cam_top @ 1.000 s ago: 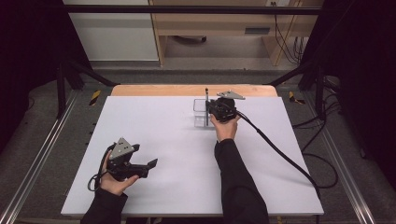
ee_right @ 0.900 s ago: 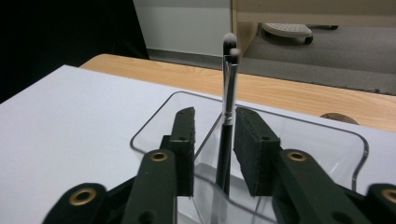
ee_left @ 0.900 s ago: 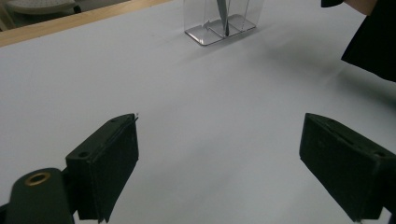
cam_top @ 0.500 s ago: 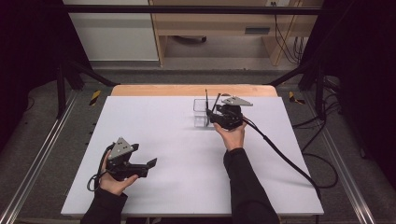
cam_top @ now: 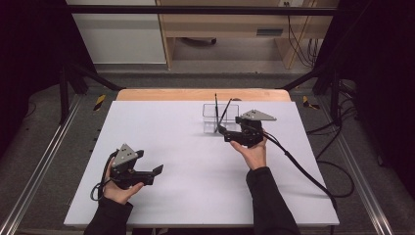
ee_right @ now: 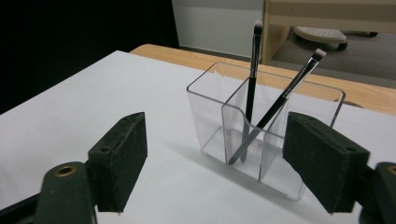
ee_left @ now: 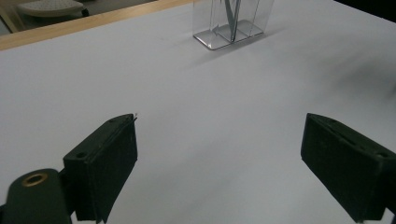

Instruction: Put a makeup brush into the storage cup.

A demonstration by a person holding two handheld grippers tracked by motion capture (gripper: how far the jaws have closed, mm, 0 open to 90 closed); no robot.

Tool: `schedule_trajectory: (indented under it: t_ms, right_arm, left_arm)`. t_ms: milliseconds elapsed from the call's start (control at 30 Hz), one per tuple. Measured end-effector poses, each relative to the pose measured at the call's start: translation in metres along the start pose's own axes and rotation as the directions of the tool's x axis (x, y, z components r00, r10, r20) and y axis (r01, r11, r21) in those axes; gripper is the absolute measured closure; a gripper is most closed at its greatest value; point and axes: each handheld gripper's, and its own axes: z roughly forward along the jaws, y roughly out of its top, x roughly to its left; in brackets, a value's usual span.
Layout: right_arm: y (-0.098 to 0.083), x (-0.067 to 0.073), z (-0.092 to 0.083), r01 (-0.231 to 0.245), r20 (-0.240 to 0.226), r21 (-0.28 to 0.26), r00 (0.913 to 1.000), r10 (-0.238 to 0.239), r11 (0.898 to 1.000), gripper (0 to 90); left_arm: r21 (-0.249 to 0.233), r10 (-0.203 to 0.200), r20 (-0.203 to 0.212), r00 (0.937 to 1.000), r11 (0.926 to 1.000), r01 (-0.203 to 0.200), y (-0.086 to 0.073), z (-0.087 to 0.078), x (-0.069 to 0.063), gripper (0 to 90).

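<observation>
The clear organizer stands near the far edge of the white counter, two makeup brushes leaning in one compartment. Just beside it, the right gripper is held level, its jaws empty and just opening. Well nearer than the organizer, the left gripper rests level, jaws wide apart.

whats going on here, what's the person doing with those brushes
A person at a white table holds tongs in each hand. The right tongs sit just in front of a clear divided holder; their jaws have just been opening and nothing is between them. Two slim makeup brushes stand in the holder's middle compartment, one nearly upright, one leaning. The left tongs rest open near the table's front left, holding nothing.
</observation>
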Motion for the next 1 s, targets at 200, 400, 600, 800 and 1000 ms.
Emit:
schedule_trajectory:
  t_ms: [200, 400, 600, 800, 1000]
  right_arm:
    - [-0.01, 0.003, -0.012, 0.023, -0.012, 0.016, 0.9997, -0.022, 1.0, 15.6]
    - [-0.014, 0.006, -0.025, 0.039, -0.021, 0.025, 0.999, -0.038, 0.999, 12.3]
    - [-0.018, 0.007, -0.038, 0.037, -0.032, 0.013, 0.9988, -0.037, 0.999, 10.5]
    - [-0.027, 0.006, -0.053, 0.037, -0.035, 0.009, 0.9987, -0.037, 0.999, 8.7]
    - [-0.038, 0.001, -0.07, 0.034, -0.028, -0.002, 0.999, -0.034, 0.999, 7.2]
  left_arm:
    - [0.002, -0.002, 0.0, 1.0, 1.0, 0.002, -0.001, 0.001, 0.001, 10.0]
    - [-0.007, -0.011, 0.006, 0.9999, 0.9999, 0.011, -0.001, 0.0, 0.002, 9.9]
    - [-0.013, -0.018, 0.008, 0.9998, 0.9998, 0.018, -0.002, -0.001, 0.003, 9.8]
    - [-0.016, -0.02, 0.008, 0.9998, 0.9997, 0.02, -0.002, -0.001, 0.003, 9.8]
    - [-0.011, -0.018, 0.007, 0.9998, 0.9998, 0.018, -0.003, -0.001, 0.004, 9.7]
